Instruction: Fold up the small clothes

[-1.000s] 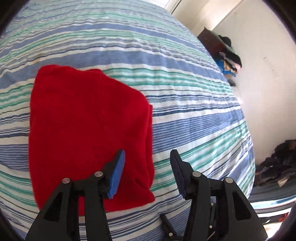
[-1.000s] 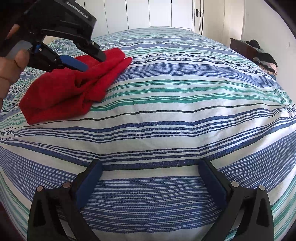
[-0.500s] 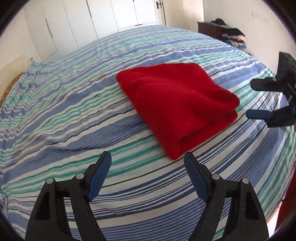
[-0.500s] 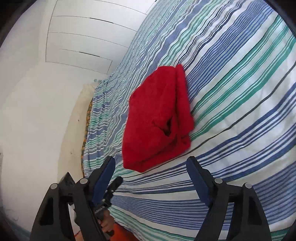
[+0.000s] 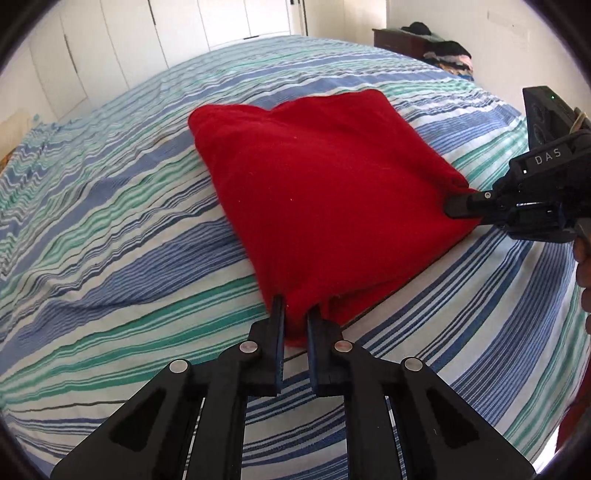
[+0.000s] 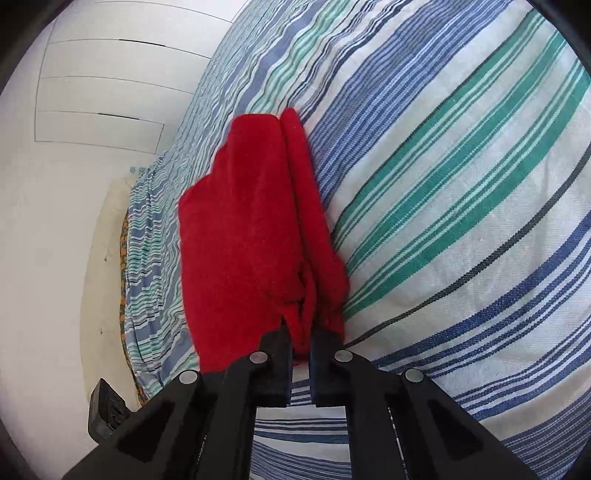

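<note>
A folded red garment (image 5: pixel 325 184) lies on the striped bedspread (image 5: pixel 110 229). My left gripper (image 5: pixel 295 306) pinches the garment's near corner, its jaws closing with red cloth bunched between the pads. At the right edge, my right gripper (image 5: pixel 448 206) bites the garment's right corner from the side. In the right wrist view the red garment (image 6: pixel 240 229) runs away from the right gripper (image 6: pixel 301 326), whose jaws are closing on a fold of cloth squeezed between them. The cloth lies flat on the bed.
White wardrobe doors (image 5: pixel 229 18) stand behind the bed. A dark dresser (image 5: pixel 402 40) heaped with clothes sits at the back right. A person's hand (image 5: pixel 581 258) holds the right gripper. The striped bedspread (image 6: pixel 461 184) stretches wide around the garment.
Both grippers stood open away from the garment; now each has come in to a corner and closed on the red cloth. Both views have rolled.
</note>
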`<state>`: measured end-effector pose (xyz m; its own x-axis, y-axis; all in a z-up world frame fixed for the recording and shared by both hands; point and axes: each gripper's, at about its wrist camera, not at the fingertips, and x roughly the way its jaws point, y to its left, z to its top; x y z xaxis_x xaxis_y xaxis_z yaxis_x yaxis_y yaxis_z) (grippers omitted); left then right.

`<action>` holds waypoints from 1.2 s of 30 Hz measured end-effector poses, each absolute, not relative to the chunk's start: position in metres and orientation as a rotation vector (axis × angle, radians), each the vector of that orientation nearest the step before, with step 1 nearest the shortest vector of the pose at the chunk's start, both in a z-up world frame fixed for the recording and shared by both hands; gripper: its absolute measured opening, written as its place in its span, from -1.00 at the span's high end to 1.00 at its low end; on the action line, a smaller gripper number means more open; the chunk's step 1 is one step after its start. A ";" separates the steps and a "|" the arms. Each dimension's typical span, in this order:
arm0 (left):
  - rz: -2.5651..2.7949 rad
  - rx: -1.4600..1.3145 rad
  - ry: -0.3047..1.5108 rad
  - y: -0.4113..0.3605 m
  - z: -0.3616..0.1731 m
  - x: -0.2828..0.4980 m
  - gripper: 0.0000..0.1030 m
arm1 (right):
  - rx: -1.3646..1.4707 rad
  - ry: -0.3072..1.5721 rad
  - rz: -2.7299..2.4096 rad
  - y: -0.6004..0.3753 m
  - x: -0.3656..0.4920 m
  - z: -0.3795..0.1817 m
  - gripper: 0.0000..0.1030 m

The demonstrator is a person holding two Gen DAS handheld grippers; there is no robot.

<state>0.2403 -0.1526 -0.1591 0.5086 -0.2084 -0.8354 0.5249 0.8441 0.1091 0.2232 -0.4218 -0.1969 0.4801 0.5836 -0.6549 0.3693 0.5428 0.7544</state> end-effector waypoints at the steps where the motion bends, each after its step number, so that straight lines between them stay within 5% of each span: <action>1: -0.455 0.377 0.948 -0.151 -0.159 0.239 0.76 | 1.034 1.125 0.180 -0.420 0.225 -0.199 0.87; 4: -0.451 0.375 0.986 -0.138 -0.149 0.232 0.37 | 0.963 1.122 0.216 -0.418 0.226 -0.187 0.54; 6: -0.449 0.334 0.960 -0.118 -0.134 0.222 0.06 | 0.907 1.113 0.237 -0.423 0.224 -0.173 0.09; 11: -0.412 0.070 0.892 -0.088 -0.097 0.244 0.03 | 0.647 0.997 0.185 -0.443 0.218 -0.112 0.04; 15: -0.428 0.040 0.859 -0.126 -0.095 0.274 0.38 | 0.580 0.902 0.344 -0.421 0.246 -0.079 0.29; 17: -0.448 0.095 0.925 -0.151 -0.119 0.281 0.88 | 0.589 0.899 0.427 -0.404 0.261 -0.083 0.42; 20: -0.412 0.210 1.000 -0.170 -0.167 0.277 0.89 | 0.525 1.027 0.447 -0.378 0.278 -0.126 0.52; 24: -0.429 0.232 0.961 -0.167 -0.156 0.266 0.87 | 0.578 1.173 0.397 -0.382 0.278 -0.187 0.92; 25: -0.440 0.218 0.966 -0.163 -0.147 0.265 0.72 | 0.597 1.169 0.401 -0.387 0.280 -0.181 0.92; 28: -0.428 0.140 0.912 -0.147 -0.119 0.264 -0.24 | 0.563 1.099 0.393 -0.397 0.287 -0.144 0.74; 29: -0.407 0.119 0.886 -0.143 -0.112 0.267 -0.35 | 0.538 1.066 0.396 -0.398 0.294 -0.129 0.74; 33: -0.331 0.115 0.950 -0.149 -0.122 0.291 -0.35 | 0.514 1.005 0.393 -0.401 0.329 -0.106 0.68; 36: -0.273 0.202 1.074 -0.163 -0.157 0.296 -0.41 | 0.457 1.125 0.281 -0.399 0.355 -0.145 0.49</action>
